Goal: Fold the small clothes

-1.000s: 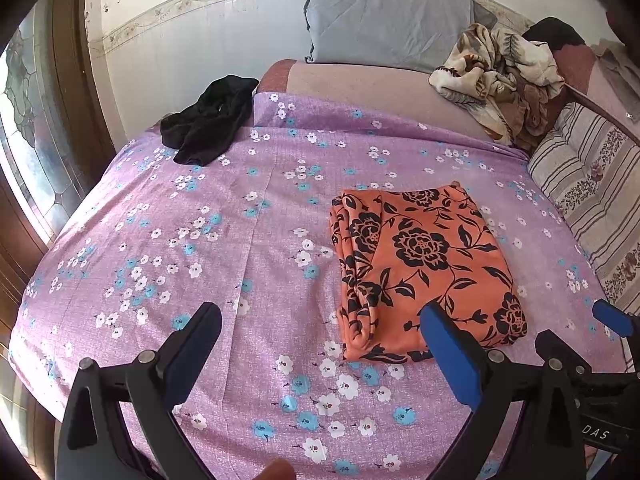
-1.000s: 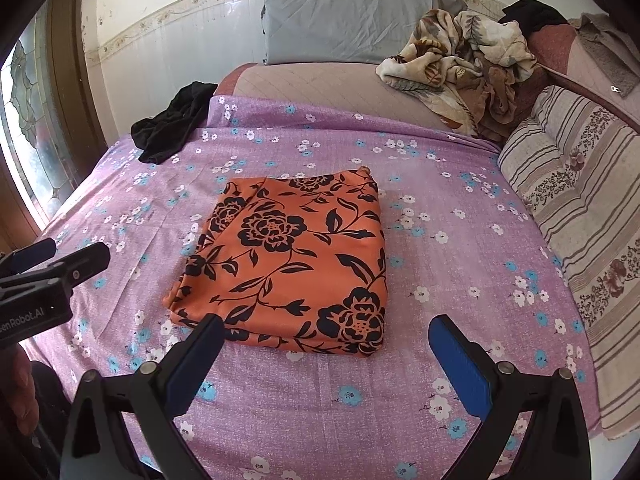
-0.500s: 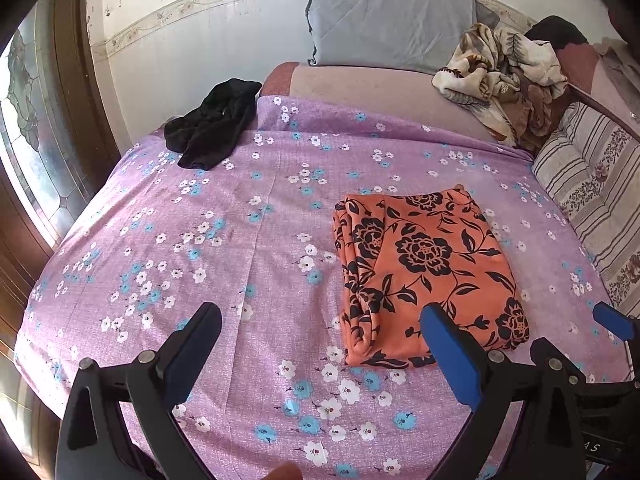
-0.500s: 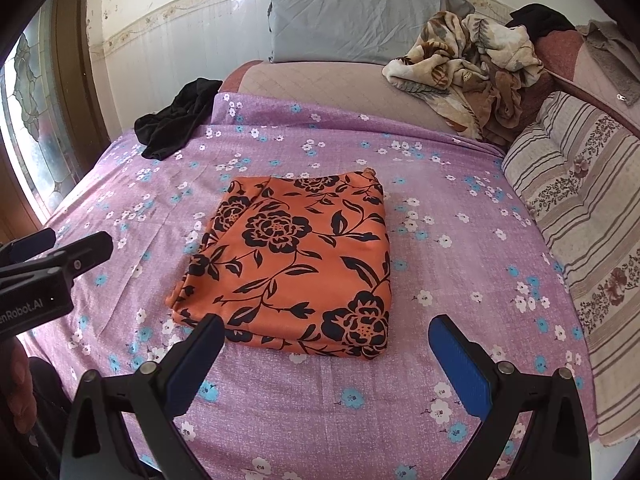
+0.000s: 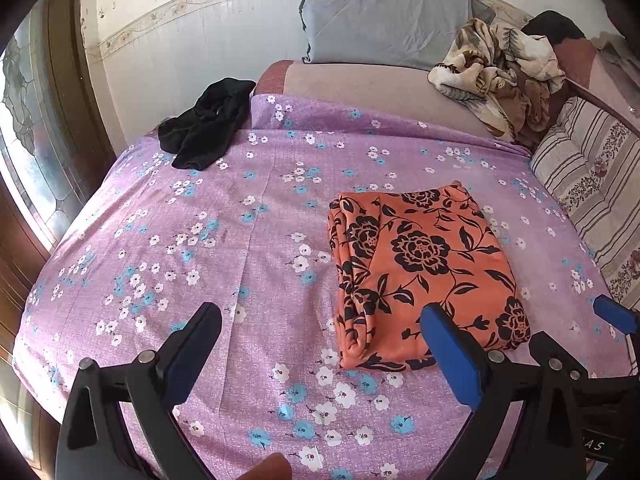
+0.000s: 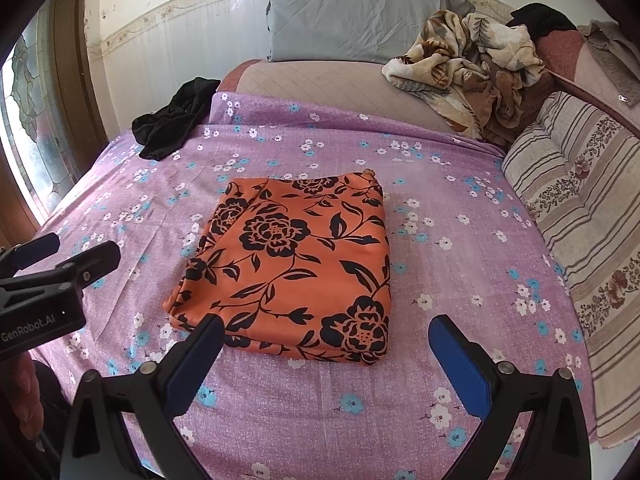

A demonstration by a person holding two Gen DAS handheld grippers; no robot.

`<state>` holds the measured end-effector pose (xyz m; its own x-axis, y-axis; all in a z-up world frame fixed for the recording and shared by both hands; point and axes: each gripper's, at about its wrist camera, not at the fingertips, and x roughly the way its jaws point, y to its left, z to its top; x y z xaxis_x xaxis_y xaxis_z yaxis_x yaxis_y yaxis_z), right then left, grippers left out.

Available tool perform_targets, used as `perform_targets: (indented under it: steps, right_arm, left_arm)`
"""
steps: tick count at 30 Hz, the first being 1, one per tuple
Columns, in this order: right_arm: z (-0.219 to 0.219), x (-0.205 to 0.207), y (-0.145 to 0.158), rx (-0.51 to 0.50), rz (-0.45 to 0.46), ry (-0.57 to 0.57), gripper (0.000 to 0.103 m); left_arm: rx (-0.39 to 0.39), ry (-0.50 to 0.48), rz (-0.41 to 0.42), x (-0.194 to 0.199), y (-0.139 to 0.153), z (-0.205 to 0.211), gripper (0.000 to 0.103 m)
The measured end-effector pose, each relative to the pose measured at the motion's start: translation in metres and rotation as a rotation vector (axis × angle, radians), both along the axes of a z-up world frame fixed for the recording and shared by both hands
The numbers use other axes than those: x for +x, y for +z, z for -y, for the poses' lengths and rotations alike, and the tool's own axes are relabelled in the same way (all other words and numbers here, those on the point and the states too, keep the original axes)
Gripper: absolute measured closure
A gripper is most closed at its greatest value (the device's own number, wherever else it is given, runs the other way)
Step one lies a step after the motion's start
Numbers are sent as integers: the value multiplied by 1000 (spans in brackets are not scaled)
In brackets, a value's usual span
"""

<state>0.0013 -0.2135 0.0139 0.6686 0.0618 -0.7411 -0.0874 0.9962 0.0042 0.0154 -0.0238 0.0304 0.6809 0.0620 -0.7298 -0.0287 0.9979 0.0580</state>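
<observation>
Grey pillow (image 5: 384, 16), striped cushion (image 6: 580, 208), crumpled blanket (image 6: 468, 60).

orange black-flowered cloth (image 6: 296, 264), purple floral sheet (image 6: 440, 184).

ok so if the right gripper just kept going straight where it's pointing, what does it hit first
Most likely the folded orange cloth with black flowers. It lies straight ahead of the open right gripper, between its jaws, on the purple floral bedsheet. Depth is unclear; aimed lower, it would meet the sheet first.

Both wrist views low, near, facing headboard, sharing orange cloth (image 5: 420, 272) (image 6: 292, 264)
</observation>
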Motion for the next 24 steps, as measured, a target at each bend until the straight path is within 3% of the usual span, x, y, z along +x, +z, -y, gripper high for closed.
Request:
perform_targets:
  steps: [24]
  right_arm:
    - [-1, 11, -4, -6, -11, 12, 0]
  left_arm:
    - [-18, -4, -27, 13, -6, 2, 4]
